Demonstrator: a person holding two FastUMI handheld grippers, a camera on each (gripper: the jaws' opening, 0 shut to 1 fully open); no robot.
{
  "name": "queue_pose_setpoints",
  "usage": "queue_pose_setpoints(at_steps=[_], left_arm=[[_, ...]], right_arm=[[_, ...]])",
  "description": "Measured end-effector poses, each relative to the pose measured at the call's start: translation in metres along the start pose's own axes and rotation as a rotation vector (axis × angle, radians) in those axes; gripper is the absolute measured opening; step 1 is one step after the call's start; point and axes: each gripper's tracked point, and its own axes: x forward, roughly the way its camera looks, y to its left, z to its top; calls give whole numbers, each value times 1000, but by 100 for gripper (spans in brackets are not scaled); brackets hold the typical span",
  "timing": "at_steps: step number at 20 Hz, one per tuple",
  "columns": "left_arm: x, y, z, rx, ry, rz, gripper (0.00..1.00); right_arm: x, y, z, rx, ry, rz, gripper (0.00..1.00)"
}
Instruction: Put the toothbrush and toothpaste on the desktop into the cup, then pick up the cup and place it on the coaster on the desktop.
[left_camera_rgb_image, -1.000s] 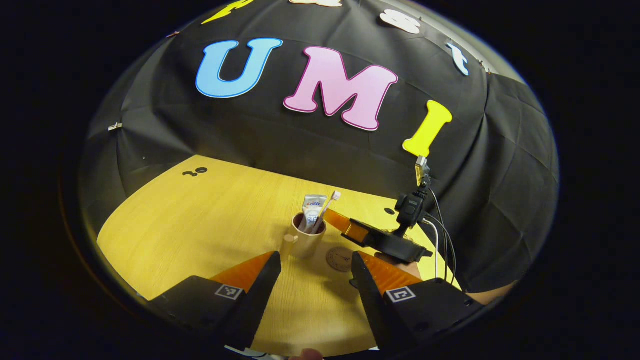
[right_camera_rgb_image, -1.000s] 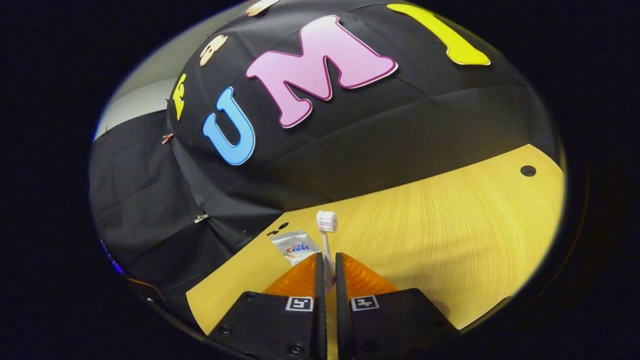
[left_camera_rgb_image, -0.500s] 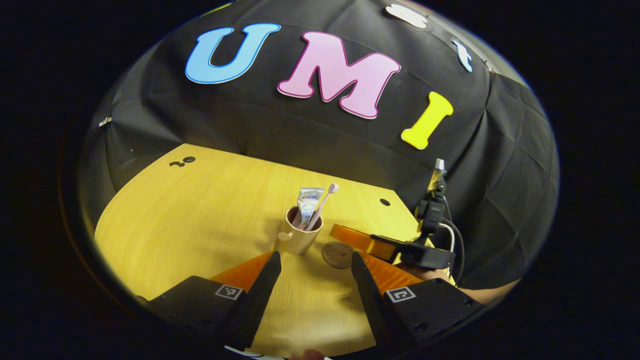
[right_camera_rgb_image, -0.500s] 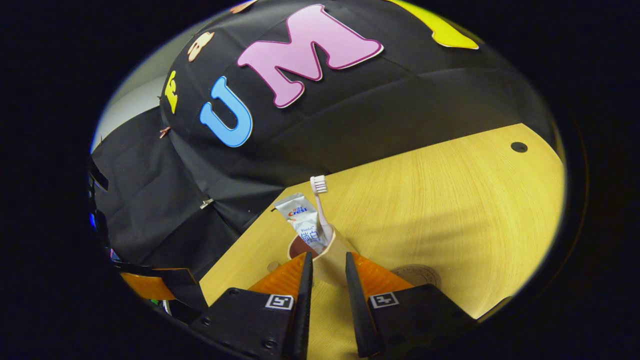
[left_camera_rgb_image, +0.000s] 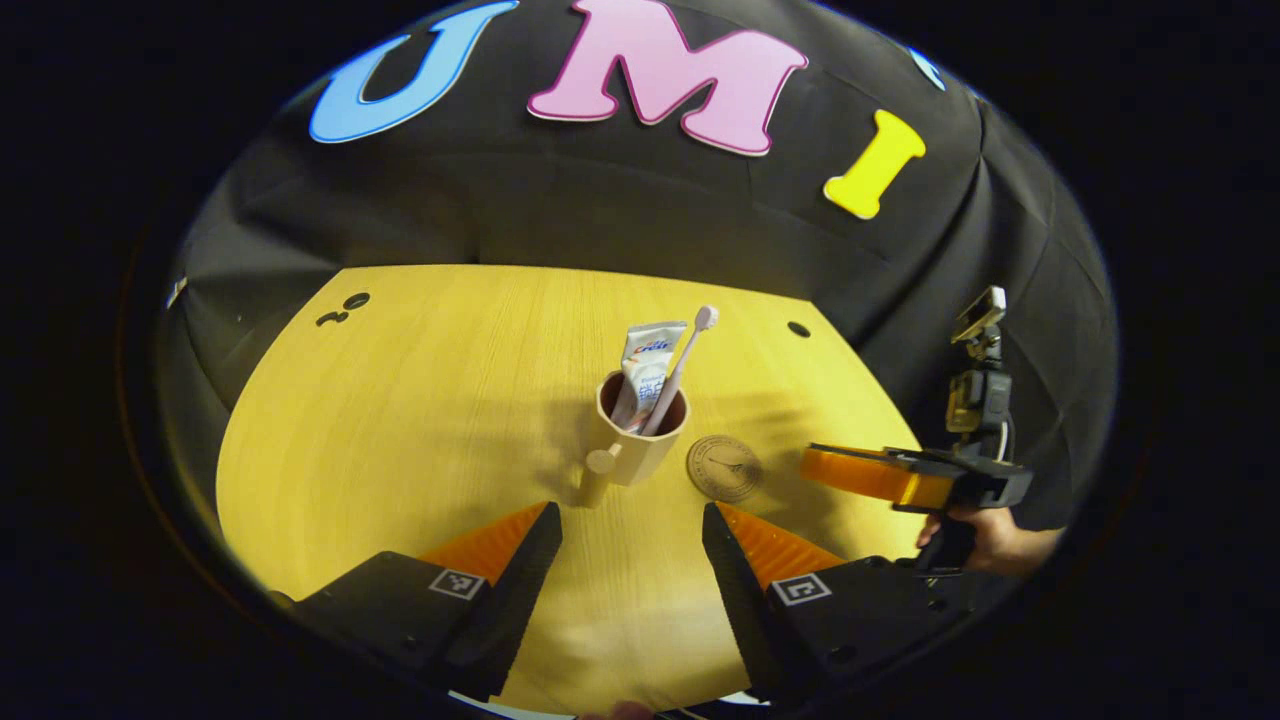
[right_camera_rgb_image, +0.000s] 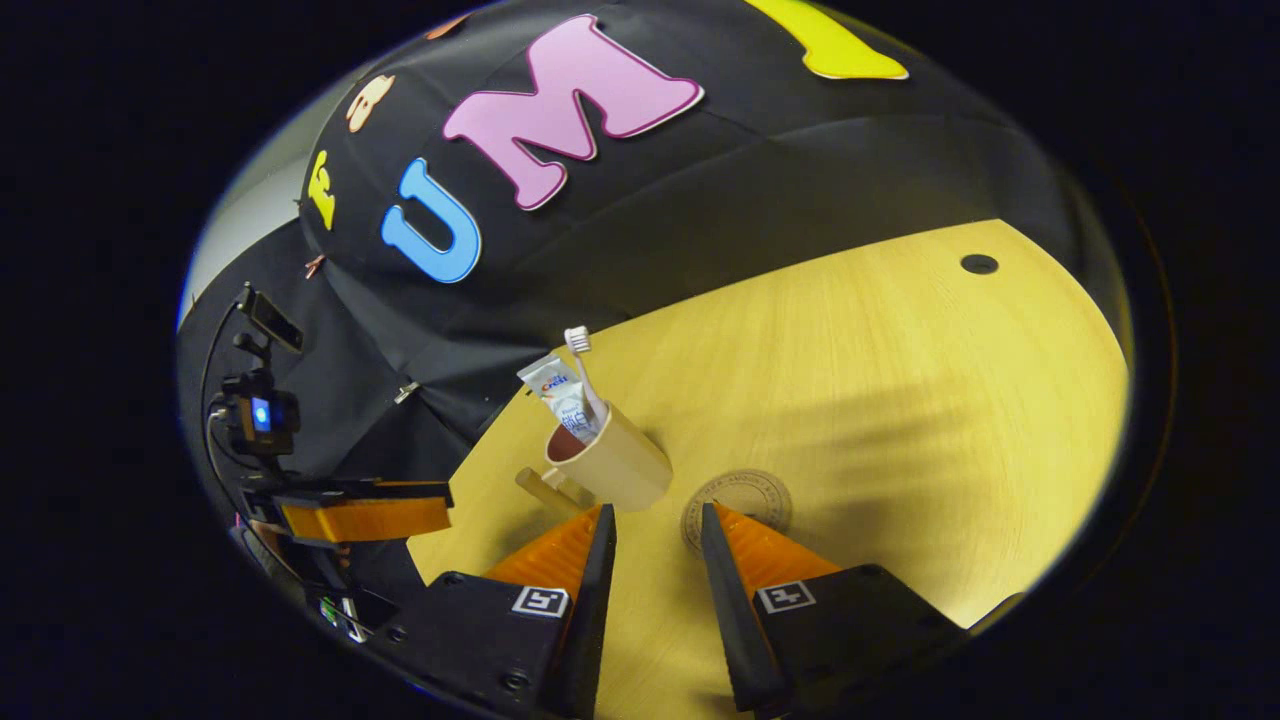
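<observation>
Cup (left_camera_rgb_image: 640, 440), a beige mug with a stub handle (left_camera_rgb_image: 598, 470) pointing toward the near edge, stands upright on the worktop (left_camera_rgb_image: 420, 400) with the toothpaste (left_camera_rgb_image: 645, 365) and toothbrush (left_camera_rgb_image: 682, 365) leaning inside it, heads up and tilted to the right. That suggests the filling step is done and only the move to the coaster is left. The round coaster (left_camera_rgb_image: 724, 467) lies flat just right of the cup, close but apart from it, so the carry should be short.

Nearest the cup, the left hand-held gripper (left_camera_rgb_image: 632, 520) hovers low over the near worktop, its fingers spread wide and empty, lined up roughly on the cup and handle as if to take it. The right hand-held gripper (right_camera_rgb_image: 655, 525) sits off at the right edge, held level by a hand (left_camera_rgb_image: 985, 540), its fingers parted and gripping nothing, aimed across at cup and coaster.
</observation>
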Motion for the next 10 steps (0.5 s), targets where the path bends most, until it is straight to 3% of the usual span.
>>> queue_pose_setpoints(at_steps=[10], left_arm=[[90, 24, -14, 120, 270, 11, 88]], right_arm=[[-59, -23, -6, 52, 33, -48, 53]])
